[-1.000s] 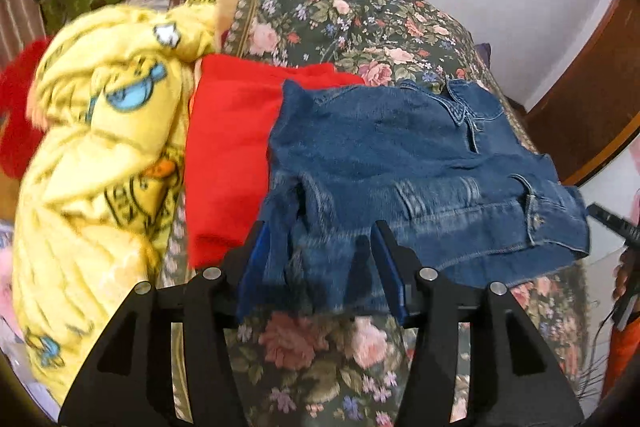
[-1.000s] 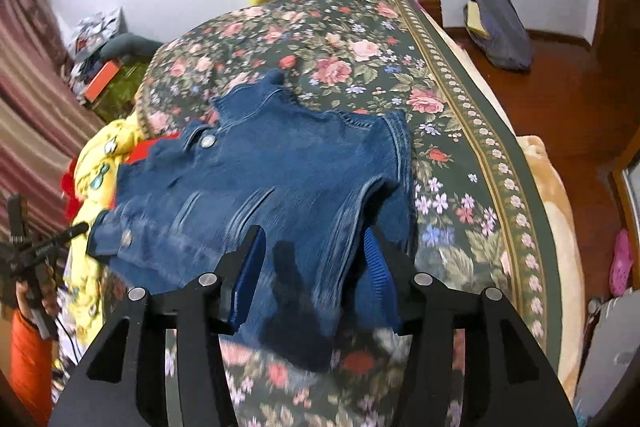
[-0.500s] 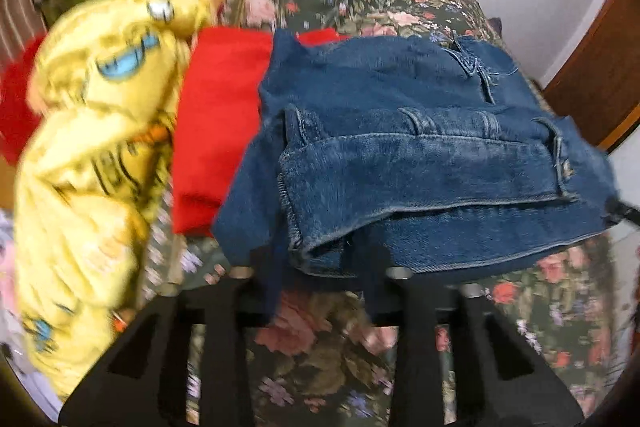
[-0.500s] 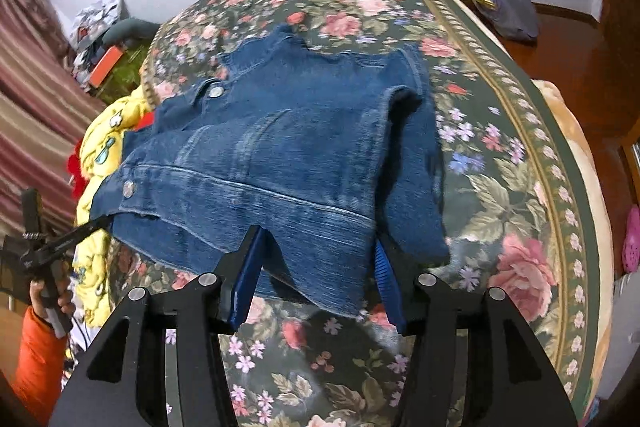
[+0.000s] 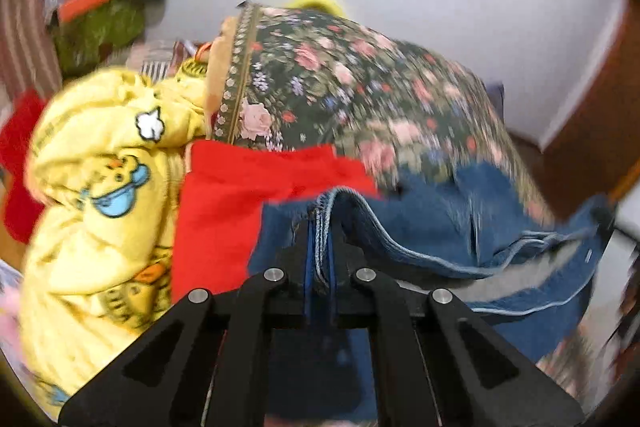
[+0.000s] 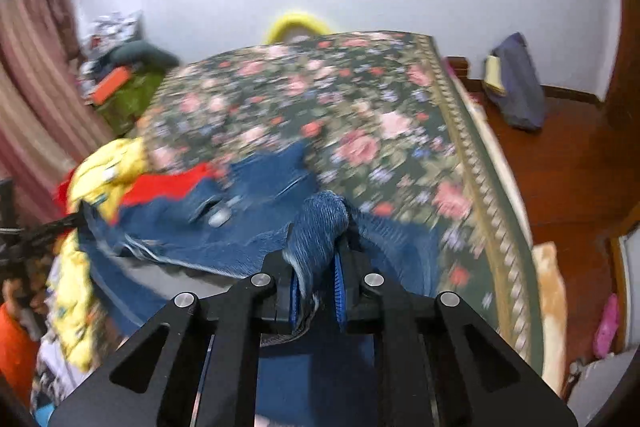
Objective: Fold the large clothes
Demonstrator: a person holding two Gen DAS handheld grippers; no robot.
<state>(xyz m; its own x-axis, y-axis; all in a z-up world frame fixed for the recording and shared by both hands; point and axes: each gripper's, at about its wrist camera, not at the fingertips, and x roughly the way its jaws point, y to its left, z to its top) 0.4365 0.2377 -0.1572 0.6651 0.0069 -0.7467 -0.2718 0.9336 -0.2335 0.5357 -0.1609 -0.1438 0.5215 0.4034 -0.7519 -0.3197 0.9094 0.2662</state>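
A blue denim jacket (image 5: 432,227) hangs between my two grippers above the floral bedspread (image 5: 340,83). My left gripper (image 5: 319,251) is shut on one edge of the jacket, a seam pinched between the blue pads. My right gripper (image 6: 316,267) is shut on a bunched fold of the same jacket (image 6: 224,239). The far part of the jacket still rests on the bedspread (image 6: 360,99). Both views are blurred by motion.
A red garment (image 5: 224,203) and a yellow cartoon-print garment (image 5: 92,195) lie at the bed's left side. A dark bag (image 6: 516,83) sits on the wooden floor at the right. The other gripper and an orange sleeve (image 6: 12,347) show at the left.
Both grippers have closed on the jacket's near edge and lifted it off the bed. The near edge now hangs between them and the views have tilted upward.
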